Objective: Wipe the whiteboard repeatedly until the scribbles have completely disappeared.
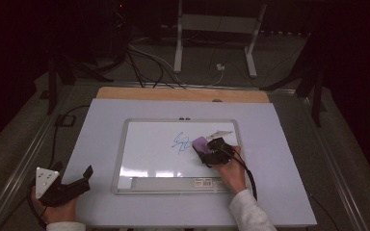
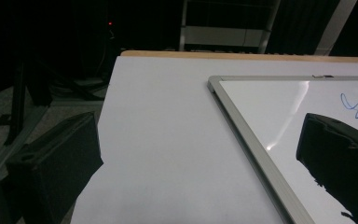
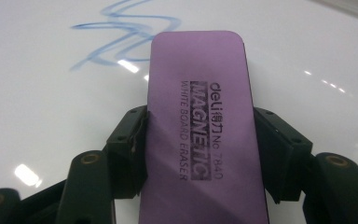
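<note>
One whiteboard [image 1: 139,159], one purple eraser [image 3: 205,135], two grippers, one table [image 1: 101,125].

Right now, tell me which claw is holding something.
The right claw, over the whiteboard: its jaws are clamped on the sides of a purple eraser beside the blue scribble. The left claw is open at the table's left edge.

High view: overhead, facing forward. Gripper views: low, close. All shared the silver-framed rectangular whiteboard [image 1: 125,144] [image 2: 251,140] [image 3: 37,116], centre frame overhead.

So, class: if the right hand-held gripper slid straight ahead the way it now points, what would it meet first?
Probably the blue scribble on the whiteboard: the purple eraser clamped in the right hand-held gripper points at it, just short of the ink.
</note>
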The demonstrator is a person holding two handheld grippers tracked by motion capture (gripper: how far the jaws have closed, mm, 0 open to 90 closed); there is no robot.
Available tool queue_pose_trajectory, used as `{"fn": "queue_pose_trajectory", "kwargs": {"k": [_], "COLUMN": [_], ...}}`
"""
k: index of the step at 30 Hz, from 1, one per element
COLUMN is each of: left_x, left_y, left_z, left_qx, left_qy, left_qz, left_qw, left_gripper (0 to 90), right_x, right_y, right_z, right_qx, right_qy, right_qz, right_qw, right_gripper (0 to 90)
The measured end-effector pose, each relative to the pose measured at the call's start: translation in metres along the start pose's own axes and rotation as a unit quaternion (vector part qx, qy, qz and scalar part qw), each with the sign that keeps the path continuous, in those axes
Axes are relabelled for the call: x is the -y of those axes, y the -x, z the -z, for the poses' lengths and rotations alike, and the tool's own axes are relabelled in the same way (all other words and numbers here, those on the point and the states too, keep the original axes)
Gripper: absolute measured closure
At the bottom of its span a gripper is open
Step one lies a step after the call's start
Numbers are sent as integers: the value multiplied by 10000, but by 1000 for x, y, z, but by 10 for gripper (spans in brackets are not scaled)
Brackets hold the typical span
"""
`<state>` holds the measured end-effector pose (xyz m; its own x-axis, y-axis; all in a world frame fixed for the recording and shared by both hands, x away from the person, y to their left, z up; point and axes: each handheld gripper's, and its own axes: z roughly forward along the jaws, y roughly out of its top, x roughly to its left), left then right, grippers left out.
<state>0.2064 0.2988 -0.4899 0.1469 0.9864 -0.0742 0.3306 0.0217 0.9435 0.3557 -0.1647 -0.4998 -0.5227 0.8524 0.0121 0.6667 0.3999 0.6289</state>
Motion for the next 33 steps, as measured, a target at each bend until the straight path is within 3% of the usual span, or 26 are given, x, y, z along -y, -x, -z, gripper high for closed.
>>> {"fn": "queue_pose_trajectory", "kwargs": {"k": [3, 5, 8, 10, 11, 14, 19, 20, 21, 23, 24, 25, 27, 30, 33], "left_x": [0, 0, 0, 0, 0, 0, 0, 0, 0, 0, 0, 0, 0, 0, 0], "left_y": [0, 0, 0, 0, 0, -1, 0, 0, 0, 0, 0, 0, 0, 0, -1], "left_z": [0, 0, 0, 0, 0, 0, 0, 0, 0, 0, 0, 0, 0, 0, 0], "left_qx": [-4, -2, 0, -3, -4, -9, -8, -8, -9, -9, -9, -9, -9, -7, -7], "left_qy": [-3, -2, -7, -11, -9, -1, -1, -2, -1, -1, -1, 3, 4, -2, -3], "left_qz": [7, 6, 0, -5, -3, 9, 3, 0, 2, -1, -1, 1, 1, 1, 5], "left_qw": [10000, 10000, 10000, 10000, 10000, 10000, 10000, 10000, 10000, 10000, 10000, 10000, 10000, 10000, 10000], "left_gripper": [5, 6, 6, 6, 6, 6, 6, 6, 6, 6, 6, 6, 6, 6, 6], "right_x": [0, -1, -1, -1, -1, -3, -6, -8, -8, -10, -10, -11, -12, -13, -13], "right_y": [12, 14, 15, 16, 18, 19, 11, 3, 3, -11, -11, -19, -23, -21, -6], "right_z": [0, -1, -2, -5, -7, -9, -10, -11, -11, -12, -12, -12, -12, -13, -14], "right_qx": [227, 257, 258, 209, 168, 182, 239, 130, 130, -102, -102, -316, -301, -340, -22], "right_qy": [12, 18, 61, 95, 188, 278, 231, 154, 154, 91, 91, 71, 60, 38, 72], "right_qz": [-280, -320, -333, -391, -522, -658, -528, -376, -376, -39, -39, 148, 270, 204, -208], "right_qw": [9994, 9992, 9991, 9990, 9983, 9973, 9981, 9991, 9991, 9999, 9999, 9994, 9992, 9992, 9998], "right_gripper": [406, 404, 383, 320, 309, 357, 405, 405, 405, 406, 406, 406, 406, 406, 406]}}
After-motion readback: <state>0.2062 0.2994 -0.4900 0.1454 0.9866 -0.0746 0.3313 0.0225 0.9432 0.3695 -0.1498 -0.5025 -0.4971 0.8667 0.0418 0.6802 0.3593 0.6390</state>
